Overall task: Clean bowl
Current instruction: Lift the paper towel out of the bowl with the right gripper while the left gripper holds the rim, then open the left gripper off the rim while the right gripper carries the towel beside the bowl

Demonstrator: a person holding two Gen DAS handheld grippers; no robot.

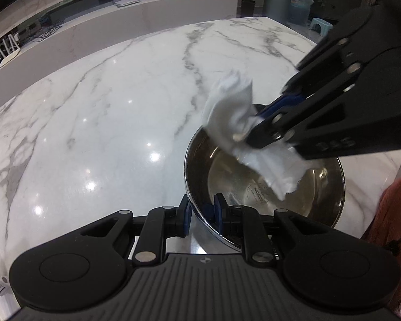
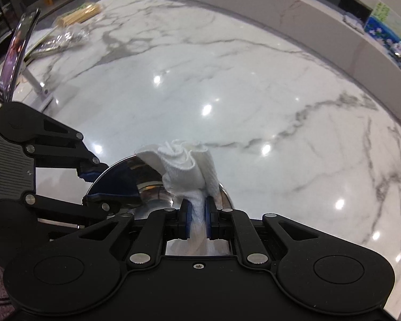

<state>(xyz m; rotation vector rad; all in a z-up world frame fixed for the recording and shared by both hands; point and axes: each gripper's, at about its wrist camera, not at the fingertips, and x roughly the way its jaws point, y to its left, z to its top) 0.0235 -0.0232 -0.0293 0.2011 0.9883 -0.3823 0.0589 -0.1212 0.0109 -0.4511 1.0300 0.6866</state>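
Left wrist view: nearest the lens, your left gripper (image 1: 202,215) is clamped on the near rim of the steel bowl (image 1: 326,200), one blue pad outside the wall, one inside. The bowl sits on the marble table (image 1: 107,120), toward the right side of the frame. Your right gripper (image 1: 256,127) comes in from upper right, angled down over the bowl, pinching a white cloth (image 1: 232,117). One end of the cloth sticks up above the jaws, the other hangs down into the bowl; contact with the bowl floor unclear. An orange sleeve (image 1: 390,214) shows at the right edge.

Right wrist view: closest to the lens, your right gripper (image 2: 197,219) is clenched on the white cloth (image 2: 184,165), cloth bunched up past the blue pads. The bowl (image 2: 128,174) is just behind and left, partly hidden by the cloth. Your left gripper (image 2: 93,187) grips its rim from the left. Far left on the table: a phone on a stand (image 2: 17,53), and a plastic-wrapped bundle (image 2: 66,37).
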